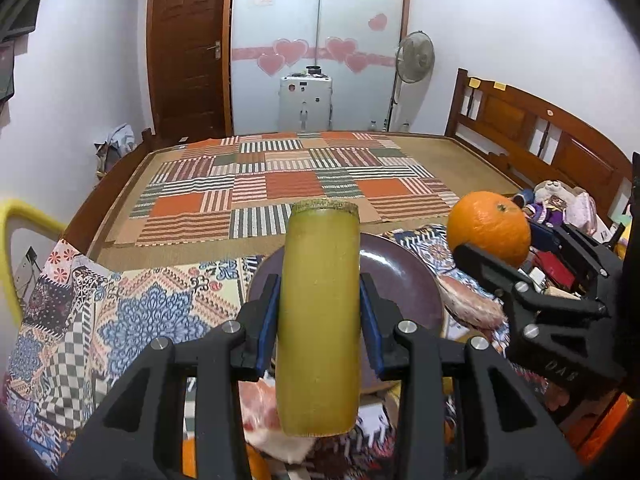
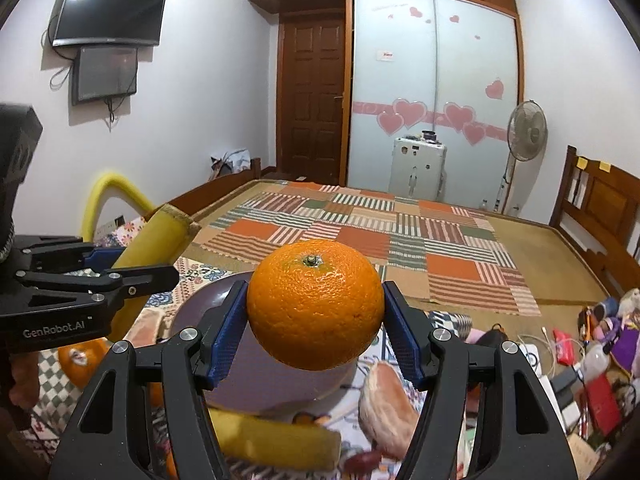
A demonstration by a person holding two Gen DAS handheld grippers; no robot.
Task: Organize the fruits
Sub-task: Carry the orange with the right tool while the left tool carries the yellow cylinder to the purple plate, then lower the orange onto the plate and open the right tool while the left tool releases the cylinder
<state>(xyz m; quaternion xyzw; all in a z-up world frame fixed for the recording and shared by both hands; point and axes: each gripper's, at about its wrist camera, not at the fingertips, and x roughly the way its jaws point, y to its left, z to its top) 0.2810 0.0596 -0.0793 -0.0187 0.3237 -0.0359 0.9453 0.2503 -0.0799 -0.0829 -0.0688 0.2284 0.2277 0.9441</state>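
The orange (image 2: 315, 304) sits centre frame, pinched by my right gripper (image 2: 316, 330), directly above the purple plate (image 2: 208, 308). My left gripper (image 1: 320, 312) clamps the yellow-green cane piece (image 1: 319, 320), long axis pointing away, over the plate's near rim.

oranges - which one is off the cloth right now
The orange clamped between the right gripper pads, held above the purple plate. The other orange lies on the patterned cloth, lower left in the right wrist view.
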